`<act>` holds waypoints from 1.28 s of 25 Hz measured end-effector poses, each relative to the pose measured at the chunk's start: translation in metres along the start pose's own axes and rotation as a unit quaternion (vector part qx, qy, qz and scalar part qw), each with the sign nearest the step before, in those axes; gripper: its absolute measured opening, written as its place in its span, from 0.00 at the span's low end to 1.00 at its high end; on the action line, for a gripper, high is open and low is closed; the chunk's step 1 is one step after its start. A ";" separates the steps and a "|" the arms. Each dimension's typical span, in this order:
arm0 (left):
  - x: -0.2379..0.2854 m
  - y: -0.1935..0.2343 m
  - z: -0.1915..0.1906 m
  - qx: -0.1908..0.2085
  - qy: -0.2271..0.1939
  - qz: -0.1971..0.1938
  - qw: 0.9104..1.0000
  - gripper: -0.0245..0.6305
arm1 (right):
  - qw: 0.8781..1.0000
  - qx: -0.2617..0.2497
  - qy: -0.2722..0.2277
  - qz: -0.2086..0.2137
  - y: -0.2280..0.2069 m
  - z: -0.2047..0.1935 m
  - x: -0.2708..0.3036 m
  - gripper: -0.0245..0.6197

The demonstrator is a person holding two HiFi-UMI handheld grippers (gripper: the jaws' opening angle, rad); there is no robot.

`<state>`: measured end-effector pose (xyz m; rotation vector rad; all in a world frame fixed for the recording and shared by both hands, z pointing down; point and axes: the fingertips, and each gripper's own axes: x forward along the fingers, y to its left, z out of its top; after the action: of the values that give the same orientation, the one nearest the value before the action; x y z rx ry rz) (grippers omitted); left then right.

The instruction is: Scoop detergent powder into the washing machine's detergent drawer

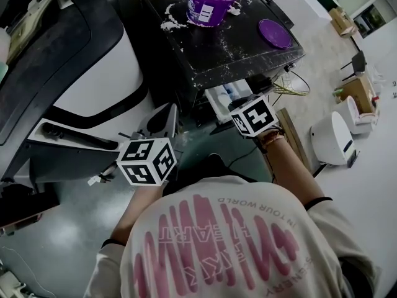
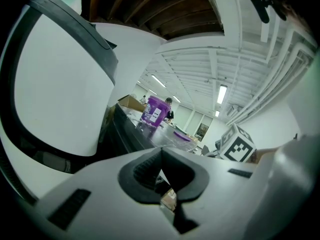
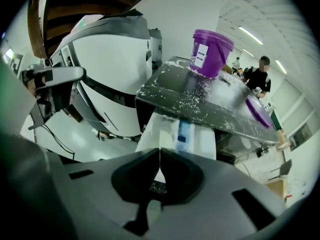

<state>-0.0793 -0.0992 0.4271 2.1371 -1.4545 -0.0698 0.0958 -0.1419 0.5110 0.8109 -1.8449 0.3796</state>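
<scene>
A purple tub (image 1: 212, 0) of white detergent powder stands open at the back of the washing machine's dark top (image 1: 242, 51), with powder spilled (image 1: 170, 18) around it. Its purple lid (image 1: 275, 33) lies to the right. Below the top's front edge the white detergent drawer (image 1: 224, 99) with a blue insert is pulled out. My left gripper (image 2: 161, 151) is shut and empty, held low to the left of the drawer. My right gripper (image 3: 159, 151) is shut too, with nothing in it and powder specks on its pads. It points down just in front of the drawer (image 3: 182, 134).
A large white machine with dark trim (image 1: 93, 73) fills the left side, close to my left gripper. On the floor to the right are a small white appliance (image 1: 334, 138), cardboard boxes (image 1: 356, 92) and cables (image 1: 291, 82). A person (image 3: 260, 76) stands far off.
</scene>
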 end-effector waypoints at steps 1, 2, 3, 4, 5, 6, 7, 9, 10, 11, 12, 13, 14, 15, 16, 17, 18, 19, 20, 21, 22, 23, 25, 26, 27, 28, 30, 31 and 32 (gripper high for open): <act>-0.001 0.001 0.001 0.000 -0.001 0.000 1.000 0.04 | 1.000 -0.012 0.004 -0.008 0.001 -0.001 0.001 0.05; -0.002 0.002 0.002 0.001 -0.002 -0.001 1.000 0.04 | 1.000 -0.026 0.008 -0.016 0.002 -0.001 0.001 0.05; -0.003 0.003 0.003 0.002 -0.003 -0.002 1.000 0.04 | 0.999 -0.041 0.012 -0.025 0.003 -0.002 0.002 0.05; -0.003 0.003 0.004 0.003 -0.003 -0.002 1.000 0.04 | 0.998 -0.056 0.017 -0.033 0.004 -0.003 0.003 0.05; -0.004 0.004 0.004 0.003 -0.003 -0.003 1.000 0.04 | 0.997 -0.071 0.021 -0.039 0.005 -0.004 0.004 0.05; -0.005 0.005 0.005 0.004 -0.003 -0.004 1.000 0.04 | 0.995 -0.084 0.025 -0.044 0.006 -0.005 0.004 0.05; -0.007 0.006 0.005 0.005 -0.003 -0.005 1.000 0.04 | 0.994 -0.095 0.026 -0.048 0.008 -0.005 0.004 0.05; -0.010 0.008 0.004 0.005 -0.002 -0.005 1.000 0.04 | 0.992 -0.110 0.026 -0.058 0.009 -0.004 0.004 0.05; -0.012 0.010 0.004 0.005 -0.001 -0.005 1.000 0.04 | 0.991 -0.115 0.025 -0.063 0.009 -0.003 0.003 0.05; -0.013 0.011 0.002 0.004 0.001 -0.004 1.000 0.04 | 0.990 -0.120 0.023 -0.068 0.009 -0.003 0.003 0.05; -0.015 0.012 0.000 0.004 0.003 -0.004 1.000 0.04 | 0.989 -0.126 0.022 -0.073 0.009 -0.003 0.002 0.05; -0.017 0.013 -0.002 0.003 0.006 -0.004 1.000 0.04 | 0.988 -0.133 0.021 -0.077 0.010 -0.004 0.002 0.05; -0.018 0.014 -0.005 0.003 0.008 -0.003 1.000 0.04 | 0.986 -0.143 0.021 -0.082 0.010 -0.003 0.001 0.05; -0.019 0.014 -0.007 0.002 0.011 -0.003 1.000 0.04 | 0.984 -0.155 0.020 -0.087 0.011 -0.003 0.001 0.05; -0.020 0.014 -0.009 0.002 0.012 -0.002 1.000 0.04 | 0.981 -0.168 0.020 -0.092 0.011 -0.002 0.000 0.05; -0.021 0.014 -0.011 0.004 0.013 -0.002 1.000 0.04 | 0.978 -0.183 0.020 -0.097 0.011 -0.002 0.000 0.05; -0.022 0.013 -0.012 0.006 0.012 0.000 1.000 0.04 | 0.974 -0.199 0.021 -0.103 0.011 -0.001 -0.001 0.05; -0.022 0.012 -0.013 0.008 0.012 0.001 1.000 0.04 | 0.971 -0.214 0.022 -0.107 0.011 -0.001 -0.001 0.05; -0.023 0.011 -0.014 0.010 0.011 0.002 1.000 0.04 | 0.967 -0.228 0.023 -0.111 0.012 -0.001 -0.002 0.05; -0.023 0.008 -0.015 0.010 0.011 0.001 1.000 0.04 | 0.964 -0.240 0.023 -0.114 0.012 -0.002 -0.002 0.05; -0.023 0.005 -0.017 0.007 0.011 -0.003 1.000 0.04 | 0.961 -0.250 0.023 -0.117 0.012 -0.003 -0.003 0.05; -0.023 0.002 -0.019 0.003 0.011 -0.007 1.000 0.04 | 0.958 -0.260 0.021 -0.119 0.013 -0.003 -0.003 0.05; -0.024 -0.005 -0.022 -0.002 0.011 -0.012 1.000 0.04 | 0.950 -0.284 0.013 -0.127 0.013 -0.002 -0.003 0.05; -0.024 -0.007 -0.022 0.000 0.010 -0.007 1.000 0.04 | 0.945 -0.299 0.008 -0.133 0.013 0.000 -0.003 0.05; -0.025 -0.008 -0.023 0.005 0.009 0.001 1.000 0.04 | 0.939 -0.314 0.002 -0.140 0.012 0.002 -0.004 0.05; -0.026 -0.009 -0.025 0.009 0.008 0.010 1.000 0.04 | 0.934 -0.326 -0.005 -0.145 0.012 0.003 -0.004 0.05; -0.029 -0.012 -0.028 0.011 0.005 0.030 0.999 0.04 | 0.926 -0.346 -0.020 -0.151 0.012 0.005 -0.007 0.05; -0.032 -0.013 -0.031 0.010 0.002 0.040 0.999 0.04 | 0.921 -0.356 -0.028 -0.154 0.012 0.006 -0.008 0.05; -0.035 -0.016 -0.033 0.009 0.000 0.050 0.999 0.04 | 0.916 -0.367 -0.034 -0.156 0.012 0.006 -0.010 0.05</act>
<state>-0.0694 -0.0513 0.4385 2.0754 -1.5644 -0.0209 0.0858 -0.1332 0.5009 0.5683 -1.6878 -0.5324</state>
